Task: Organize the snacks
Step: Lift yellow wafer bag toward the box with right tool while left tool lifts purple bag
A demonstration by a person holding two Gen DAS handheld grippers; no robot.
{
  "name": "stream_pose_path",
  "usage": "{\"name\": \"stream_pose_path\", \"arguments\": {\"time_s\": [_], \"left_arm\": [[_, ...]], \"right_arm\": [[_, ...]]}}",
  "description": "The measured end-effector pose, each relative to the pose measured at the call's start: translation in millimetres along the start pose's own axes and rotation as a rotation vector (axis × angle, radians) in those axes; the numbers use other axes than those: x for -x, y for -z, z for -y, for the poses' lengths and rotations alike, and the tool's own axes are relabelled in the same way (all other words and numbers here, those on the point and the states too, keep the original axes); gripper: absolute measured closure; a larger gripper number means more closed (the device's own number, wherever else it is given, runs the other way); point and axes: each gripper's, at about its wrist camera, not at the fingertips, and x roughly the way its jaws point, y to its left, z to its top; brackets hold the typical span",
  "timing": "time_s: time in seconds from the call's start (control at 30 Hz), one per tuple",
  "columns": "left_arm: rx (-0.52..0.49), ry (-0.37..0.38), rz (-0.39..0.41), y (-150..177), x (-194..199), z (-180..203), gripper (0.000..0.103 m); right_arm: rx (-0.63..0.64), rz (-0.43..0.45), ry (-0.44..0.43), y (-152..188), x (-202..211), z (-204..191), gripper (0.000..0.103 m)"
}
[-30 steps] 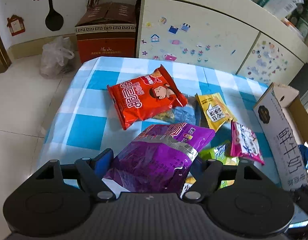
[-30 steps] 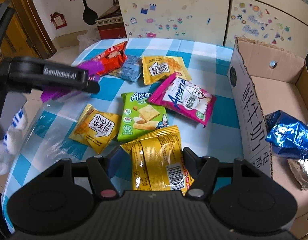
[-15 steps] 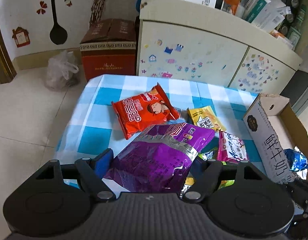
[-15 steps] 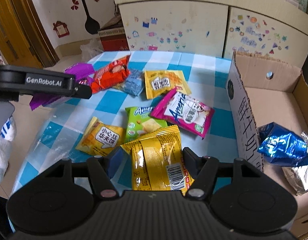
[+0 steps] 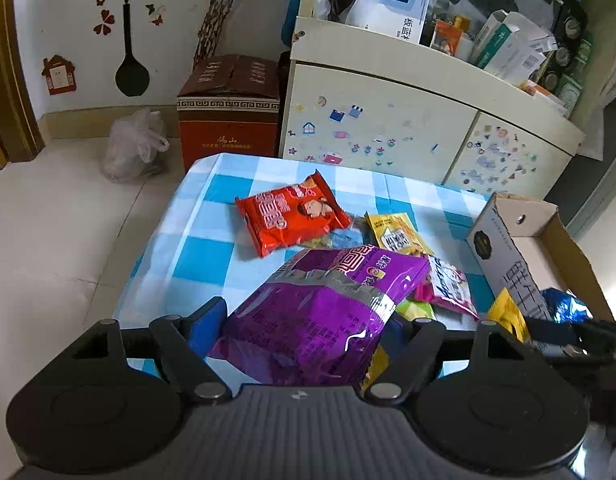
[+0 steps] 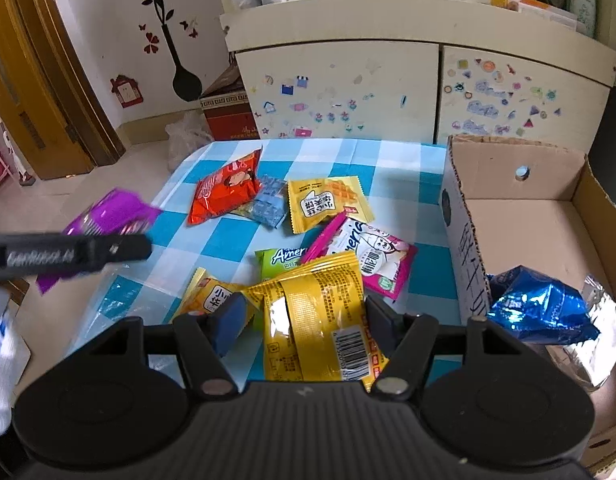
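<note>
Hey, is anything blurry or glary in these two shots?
Right wrist view: the left tongs and their purple bag smear with motion blur; the silver pack in the cardboard box glares. Left wrist view: the purple bag's foil shines; fisheye bends the cabinet.

Table (image 6: 407, 160): cabinet (image 6: 339, 88) stands behind it at 12 o'clock.
Carton (image 6: 463, 232): at the table's 3 o'clock edge, a crumpled bag (image 6: 539, 308) inside.
Loose packets (image 6: 327, 204): scattered mid-table, several overlapping.
Floor box (image 5: 228, 120): at 11 o'clock, plastic bag (image 5: 132, 148) left of it.
</note>
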Motion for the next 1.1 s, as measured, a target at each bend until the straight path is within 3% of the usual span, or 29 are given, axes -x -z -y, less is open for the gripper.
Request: {"name": "stream_pose_path", "arguments": {"time_s": [0.43, 0.83, 1.1], "left_arm": [[0.028, 0.017, -0.014, 41, 27, 5, 0.021], [-0.029, 0.083, 0.056, 37, 60, 30, 0.021], [-0.07, 0.132, 0.112, 29, 81, 54, 0.021]], "right_arm": [[0.015, 0.024, 0.035, 13, 20, 2, 0.037], [-0.059, 0.07, 0.128, 27, 62, 32, 0.037], [-0.126, 0.153, 0.171, 3, 114, 72, 0.037]]}}
